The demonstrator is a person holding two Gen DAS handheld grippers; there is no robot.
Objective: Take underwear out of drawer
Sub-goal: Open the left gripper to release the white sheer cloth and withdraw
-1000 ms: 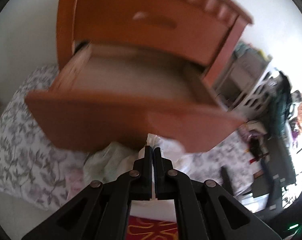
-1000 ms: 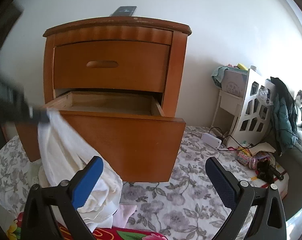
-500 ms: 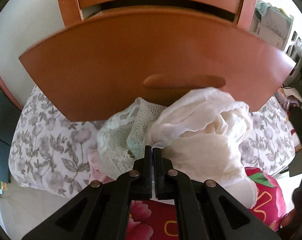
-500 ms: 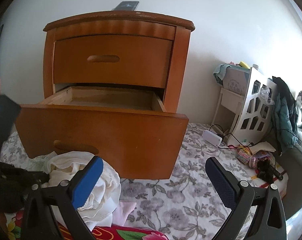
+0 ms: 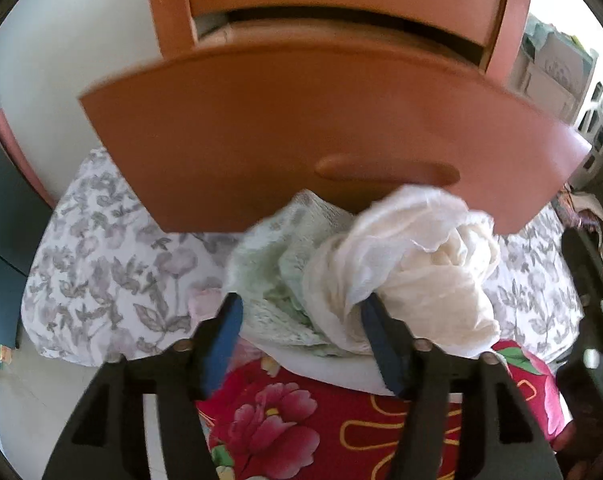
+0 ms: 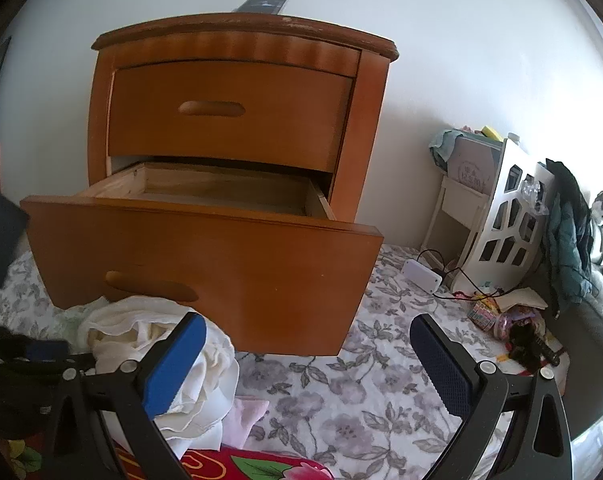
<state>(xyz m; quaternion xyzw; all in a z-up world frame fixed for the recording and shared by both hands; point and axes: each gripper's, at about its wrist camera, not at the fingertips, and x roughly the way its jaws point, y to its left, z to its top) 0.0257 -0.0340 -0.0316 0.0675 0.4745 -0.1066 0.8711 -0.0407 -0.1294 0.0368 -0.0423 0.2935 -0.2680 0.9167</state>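
The left wrist view looks steeply down, close over the underwear pile (image 5: pixel 381 264) beyond its tongs (image 5: pixel 301 320). The right wrist view sits farther back, facing the nightstand (image 6: pixel 237 120). Both share the open drawer (image 6: pixel 205 272).

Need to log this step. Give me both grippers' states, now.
Left gripper: jaws opening, letting go of the cream underwear, which lies on the pile between them.
Right gripper: open, holding nothing.

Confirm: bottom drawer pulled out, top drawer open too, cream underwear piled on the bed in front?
Not quite: the top drawer is shut, as the right wrist view shows. The bottom drawer is pulled out, and the cream underwear lies piled in front of it.
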